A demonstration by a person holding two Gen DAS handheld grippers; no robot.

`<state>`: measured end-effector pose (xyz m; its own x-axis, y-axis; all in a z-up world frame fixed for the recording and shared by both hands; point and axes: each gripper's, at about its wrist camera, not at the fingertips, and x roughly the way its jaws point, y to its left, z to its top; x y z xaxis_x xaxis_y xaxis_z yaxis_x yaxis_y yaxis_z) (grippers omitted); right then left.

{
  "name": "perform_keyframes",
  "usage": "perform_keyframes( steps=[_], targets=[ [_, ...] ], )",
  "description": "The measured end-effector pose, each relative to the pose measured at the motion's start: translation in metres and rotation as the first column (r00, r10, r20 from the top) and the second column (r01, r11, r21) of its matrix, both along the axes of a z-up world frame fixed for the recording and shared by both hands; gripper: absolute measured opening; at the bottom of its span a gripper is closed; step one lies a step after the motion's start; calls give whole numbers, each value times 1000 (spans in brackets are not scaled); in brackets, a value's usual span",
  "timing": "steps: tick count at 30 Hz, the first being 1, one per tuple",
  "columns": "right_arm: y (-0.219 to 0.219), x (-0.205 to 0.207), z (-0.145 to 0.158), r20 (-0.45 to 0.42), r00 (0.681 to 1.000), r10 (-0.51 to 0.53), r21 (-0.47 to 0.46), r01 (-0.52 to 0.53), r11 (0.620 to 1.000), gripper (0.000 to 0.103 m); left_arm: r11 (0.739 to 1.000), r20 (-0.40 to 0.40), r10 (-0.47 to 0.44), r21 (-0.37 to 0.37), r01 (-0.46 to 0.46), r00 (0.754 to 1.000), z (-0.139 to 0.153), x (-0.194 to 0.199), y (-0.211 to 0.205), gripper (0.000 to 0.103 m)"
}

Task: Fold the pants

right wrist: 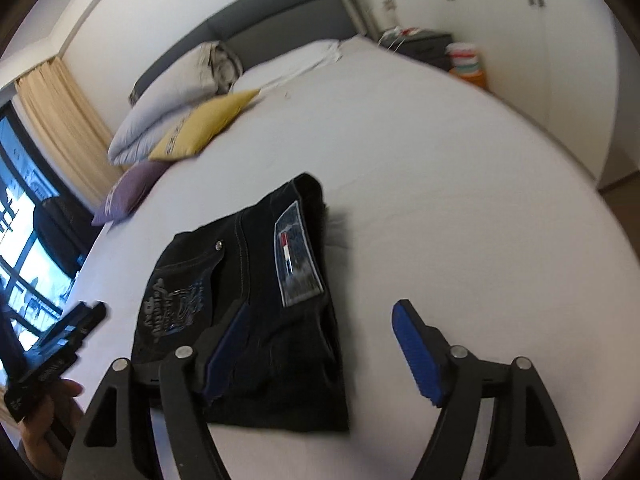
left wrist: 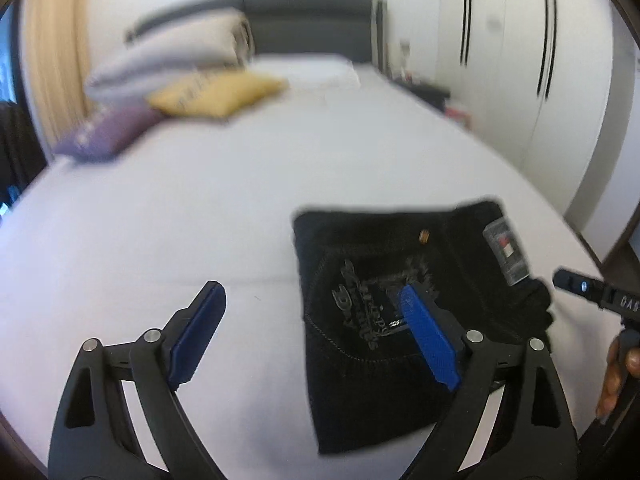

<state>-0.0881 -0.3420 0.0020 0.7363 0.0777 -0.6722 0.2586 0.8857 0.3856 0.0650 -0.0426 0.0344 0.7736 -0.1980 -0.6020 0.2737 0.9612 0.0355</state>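
Observation:
The black pants (left wrist: 372,320) lie folded into a compact rectangle on the white bed (left wrist: 200,220), back pocket embroidery and a brand patch facing up. My left gripper (left wrist: 312,312) is open and empty; its right finger hovers over the pants' left part, its left finger over bare sheet. In the right wrist view the pants (right wrist: 248,288) lie left of centre. My right gripper (right wrist: 320,332) is open and empty, left finger over the pants' near edge, right finger over the sheet. The right gripper's tip (left wrist: 584,288) shows at the left view's right edge.
Grey, yellow (right wrist: 204,128) and purple (right wrist: 128,192) pillows are stacked at the bed's far left by a dark headboard (right wrist: 280,8). A white wardrobe (left wrist: 520,60) and a nightstand (right wrist: 424,46) stand to the right. A window with a curtain (right wrist: 60,128) is at the left.

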Motion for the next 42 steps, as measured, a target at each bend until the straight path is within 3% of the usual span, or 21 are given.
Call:
perform_keyframes(
  steps=[4,7,11,15,18,19,22,25,27,34,42],
  targets=[
    [6,-43,29,66,994,-88,-81,93,992,81,999,238,45,13,-50,970,50,-65,8,103],
    [15,-71,62,149,981,-125,-190,152,970,88,995,434,84,13,-100,897,91,-120,12,103],
    [33,-108,120,340,931,-131,-322,247,914,103,987,470,139,2,-158,872,129,-152,13,103],
    [53,-140,165,488,870,-73,-406,301,863,103,992,503,111,-9,-123,857,150,-188,18,103],
    [60,-156,188,520,853,-48,-427,308,850,103,991,411,133,-41,-127,902,164,-197,23,103],
    [61,-162,195,526,849,-47,-427,311,849,103,987,349,160,-76,-142,924,167,-197,28,103],
    [64,-170,205,521,852,-46,-422,304,854,103,972,220,215,-148,-185,952,167,-193,39,103],
    [66,-178,207,488,871,-52,-421,288,860,103,973,131,228,-77,-220,965,156,-184,35,103],
    [66,-180,204,464,884,-60,-410,274,870,103,981,77,196,-34,-194,978,145,-182,28,103],
    [67,-162,171,278,956,-91,-368,194,909,103,993,-69,109,52,-105,992,97,-172,1,103],
    [86,-142,137,118,991,-61,-388,102,916,103,993,-174,109,66,-99,979,50,-153,-5,103]
  ],
)
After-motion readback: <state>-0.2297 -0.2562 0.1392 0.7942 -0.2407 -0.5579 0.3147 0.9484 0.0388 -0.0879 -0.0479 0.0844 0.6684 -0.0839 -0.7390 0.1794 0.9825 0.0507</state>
